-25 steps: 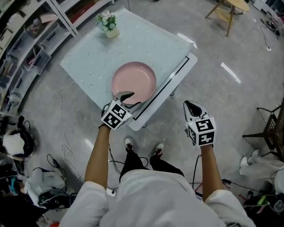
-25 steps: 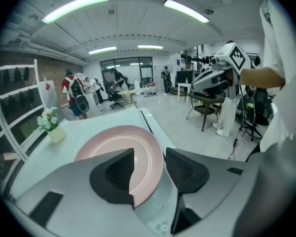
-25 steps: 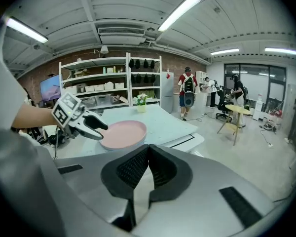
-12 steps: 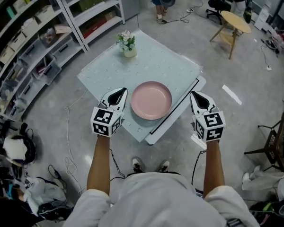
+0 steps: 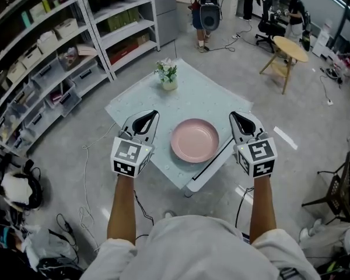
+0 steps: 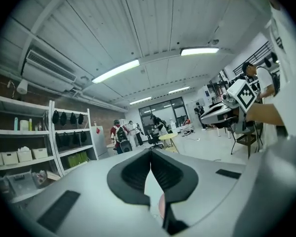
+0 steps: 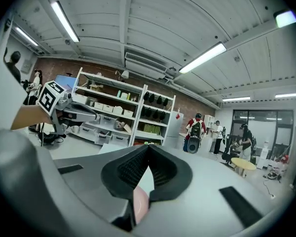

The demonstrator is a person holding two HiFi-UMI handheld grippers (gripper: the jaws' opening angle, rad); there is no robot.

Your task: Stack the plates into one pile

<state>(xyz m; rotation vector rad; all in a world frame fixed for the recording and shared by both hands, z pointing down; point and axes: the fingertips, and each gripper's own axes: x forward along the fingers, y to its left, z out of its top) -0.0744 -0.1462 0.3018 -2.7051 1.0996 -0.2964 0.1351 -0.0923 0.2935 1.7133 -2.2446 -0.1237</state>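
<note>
A pink plate (image 5: 195, 140) lies near the front edge of a pale square table (image 5: 192, 98); whether more than one plate is piled there I cannot tell. My left gripper (image 5: 146, 119) is raised at the plate's left, jaws shut with nothing between them. At the plate's right my right gripper (image 5: 240, 120) is held up level with it, also shut and holding nothing. In the left gripper view the left gripper (image 6: 150, 154) points up toward the room, a sliver of pink plate (image 6: 161, 206) showing below its jaws. Below the right gripper (image 7: 148, 149) a bit of the pink plate (image 7: 139, 201) also shows.
A small pot of flowers (image 5: 168, 74) stands at the table's far side. Storage shelves (image 5: 58, 45) run along the left. A round wooden side table (image 5: 290, 50) stands at the back right, and people stand at the far end (image 5: 207, 7). Cables and bags lie on the floor at the left (image 5: 23, 191).
The left gripper has come away from the pink plate's near rim, shut, and risen to the plate's left. The right gripper rose too. The view has pulled back from the table.
</note>
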